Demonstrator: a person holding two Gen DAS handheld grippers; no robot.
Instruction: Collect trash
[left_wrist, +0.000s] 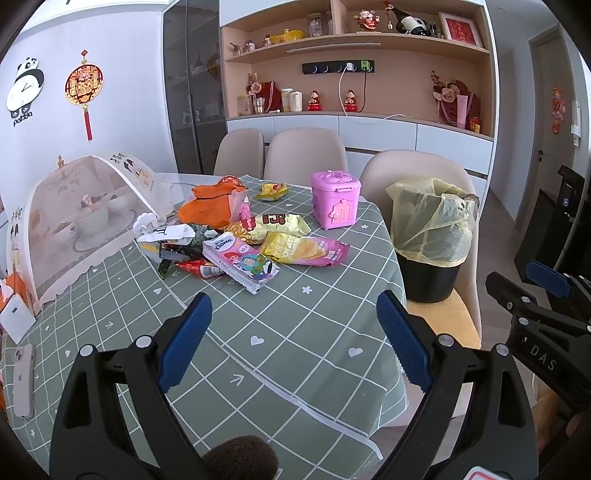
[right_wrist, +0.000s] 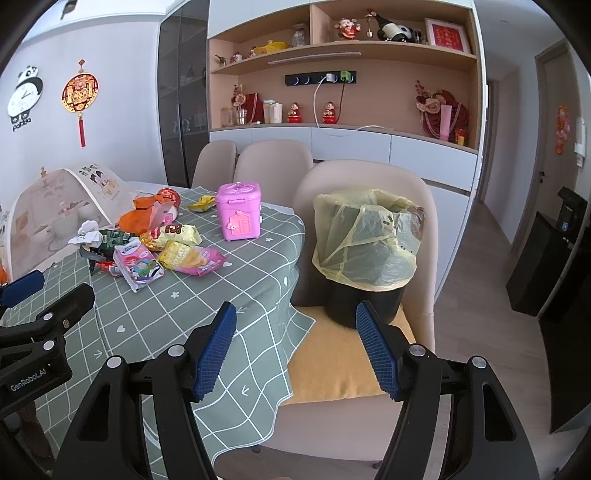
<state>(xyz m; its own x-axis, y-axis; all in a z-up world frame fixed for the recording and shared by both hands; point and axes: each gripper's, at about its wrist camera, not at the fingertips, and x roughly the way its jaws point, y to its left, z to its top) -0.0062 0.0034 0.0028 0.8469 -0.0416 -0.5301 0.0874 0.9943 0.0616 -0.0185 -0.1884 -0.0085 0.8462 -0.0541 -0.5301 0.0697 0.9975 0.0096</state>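
Note:
A pile of snack wrappers (left_wrist: 258, 240) lies on the green checked tablecloth (left_wrist: 295, 332): a pink-and-yellow chip bag (left_wrist: 306, 251), a tissue pack (left_wrist: 240, 262), and an orange bag (left_wrist: 210, 206). The pile also shows in the right wrist view (right_wrist: 166, 247). A black bin with a yellow liner (left_wrist: 432, 236) stands on a chair cushion right of the table; it also shows in the right wrist view (right_wrist: 365, 254). My left gripper (left_wrist: 295, 321) is open and empty, above the table in front of the pile. My right gripper (right_wrist: 295, 332) is open and empty, near the table's edge and the bin.
A pink toy box (left_wrist: 334, 199) stands behind the wrappers. A mesh food cover (left_wrist: 81, 218) over dishes sits at the left. A phone (left_wrist: 24, 380) lies at the near left. Beige chairs (left_wrist: 306, 151) ring the table. Shelves fill the back wall.

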